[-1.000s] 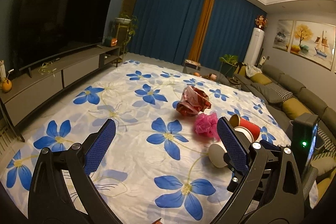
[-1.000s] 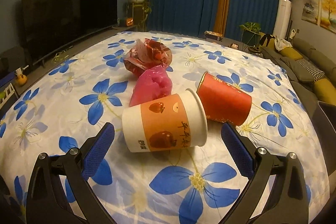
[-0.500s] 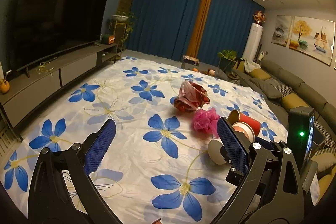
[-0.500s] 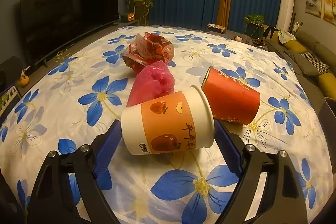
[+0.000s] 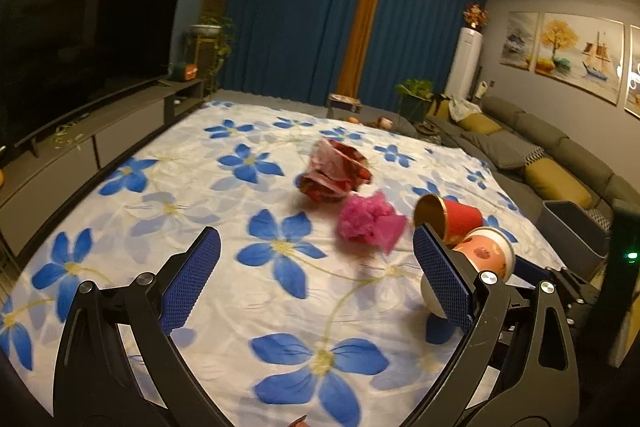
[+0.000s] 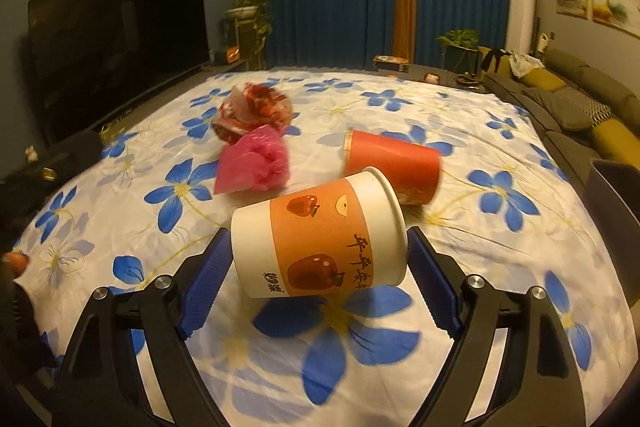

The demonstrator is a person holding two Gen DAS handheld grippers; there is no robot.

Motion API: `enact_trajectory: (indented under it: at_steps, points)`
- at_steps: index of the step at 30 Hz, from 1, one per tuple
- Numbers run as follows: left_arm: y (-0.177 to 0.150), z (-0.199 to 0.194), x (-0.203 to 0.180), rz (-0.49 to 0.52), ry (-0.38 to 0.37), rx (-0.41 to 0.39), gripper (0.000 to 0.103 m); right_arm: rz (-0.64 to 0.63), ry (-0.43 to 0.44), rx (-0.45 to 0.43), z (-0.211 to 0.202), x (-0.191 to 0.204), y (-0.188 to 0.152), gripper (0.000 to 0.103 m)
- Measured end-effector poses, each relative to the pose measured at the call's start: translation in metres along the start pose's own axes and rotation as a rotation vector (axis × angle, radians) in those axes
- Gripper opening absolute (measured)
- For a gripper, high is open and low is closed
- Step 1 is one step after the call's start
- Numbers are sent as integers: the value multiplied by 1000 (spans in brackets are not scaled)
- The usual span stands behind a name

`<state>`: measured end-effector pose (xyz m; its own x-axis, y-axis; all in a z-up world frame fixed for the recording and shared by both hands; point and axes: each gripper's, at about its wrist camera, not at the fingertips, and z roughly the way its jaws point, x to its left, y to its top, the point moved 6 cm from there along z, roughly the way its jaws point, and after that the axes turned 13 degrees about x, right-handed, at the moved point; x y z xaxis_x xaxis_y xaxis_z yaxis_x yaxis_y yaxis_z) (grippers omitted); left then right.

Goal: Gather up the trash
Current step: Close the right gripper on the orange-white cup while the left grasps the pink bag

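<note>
A white and orange paper cup point(image 6: 320, 247) hangs tilted just above the flowered sheet point(image 6: 500, 259), lying crosswise in my right gripper point(image 6: 316, 259). The blue pads press on its base and on its rim, so the gripper is shut on it. Behind it a red paper cup point(image 6: 396, 163) lies on its side, with a pink plastic bag point(image 6: 256, 163) and a crumpled red wrapper point(image 6: 252, 109) to its left. My left gripper point(image 5: 316, 247) is open over the sheet with nothing between its fingers. The pink bag point(image 5: 368, 223) and red cup point(image 5: 460, 217) lie just beyond it. The held cup point(image 5: 484, 251) shows behind its right finger.
A dark grey bin point(image 5: 572, 227) stands off the right edge of the sheet, in front of a long sofa point(image 5: 560, 163). A large TV point(image 5: 80, 47) on a low cabinet point(image 5: 120, 131) runs along the left. Blue curtains close off the far wall.
The right jaws closed onto the white and orange cup, which has come up off the sheet and tilted. My left gripper has moved closer to the pile of trash.
</note>
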<state>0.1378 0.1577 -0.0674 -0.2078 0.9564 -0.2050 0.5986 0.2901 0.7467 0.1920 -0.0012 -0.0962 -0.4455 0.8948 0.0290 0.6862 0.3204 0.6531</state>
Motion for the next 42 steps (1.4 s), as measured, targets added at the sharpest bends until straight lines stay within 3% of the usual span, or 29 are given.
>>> enact_trajectory:
  at_steps: [11, 17, 20, 24, 27, 35, 42]
  points:
    - [4, 58, -46, 94, -46, 119, 91, 114, -15, -66, -37, -46, -13, 83]
    - [4, 82, -54, 115, -41, 178, 69, 156, -26, -83, -46, -64, -16, 83]
    - [4, 94, -55, 107, -69, 224, 49, 169, -26, -85, -47, -69, -18, 83]
    - [1, 102, -54, 107, -83, 262, 12, 175, -26, -87, -48, -72, -18, 83]
    - [2, 97, -48, 72, -107, 256, 1, 175, -29, -88, -49, -73, -18, 83]
    - [5, 47, -36, 18, -164, 159, 0, 189, -37, -97, -55, -76, -19, 83]
    - [7, -2, -41, 34, -202, 79, 0, 199, -43, -114, -63, -77, -19, 83]
